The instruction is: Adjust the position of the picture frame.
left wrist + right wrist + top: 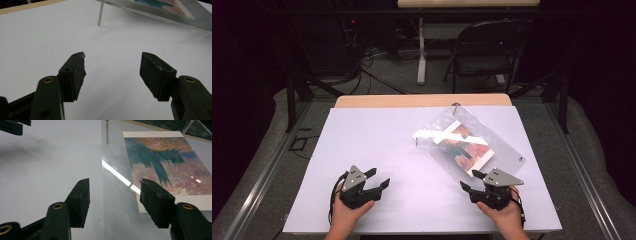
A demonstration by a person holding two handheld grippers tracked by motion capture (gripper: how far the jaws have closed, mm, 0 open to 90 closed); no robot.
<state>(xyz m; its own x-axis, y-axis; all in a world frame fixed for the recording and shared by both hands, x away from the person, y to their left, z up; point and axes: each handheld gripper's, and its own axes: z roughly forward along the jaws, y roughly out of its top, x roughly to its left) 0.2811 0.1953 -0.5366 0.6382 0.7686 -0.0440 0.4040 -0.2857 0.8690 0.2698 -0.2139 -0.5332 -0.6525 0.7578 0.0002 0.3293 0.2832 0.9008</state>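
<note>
Across the whole foreground, wide bench (362, 145) under a white sheet, wooden edge showing at the far side. Right of centre on it, large clear acrylic panel (502, 145), set askew, raised off the sheet on thin metal standoff posts (100, 15) at its corners and sloping slightly in the left gripper view. Under or within the panel, rectangular printed picture with a white border, teal and rust-pink brushwork (172, 167); whether sandwiched or simply lying beneath, cannot tell. Strong glare streaks across the panel face.

Near the front edge, well left of the panel, left gripper (379, 178) in a hand, black fingers (75, 75) spread wide, nothing between them, bare sheet below. Just short of the panel's near corner, right gripper (472, 180), fingers (155, 200) likewise spread wide and empty, one over the sheet, the other over the panel's edge near the print's white border.

Step in hand, by judgement: approaching the panel for a two-handed grasp. Best done by taking the near edge squarely with the right fingers, pads flat on both faces of the acrylic, clear of the posts. Left gripper best brought across to an opposite edge before lifting, since one-sided lifting likely tips the panel. Slow closing advisable: slick acrylic, prone to sliding and scratching.
</note>
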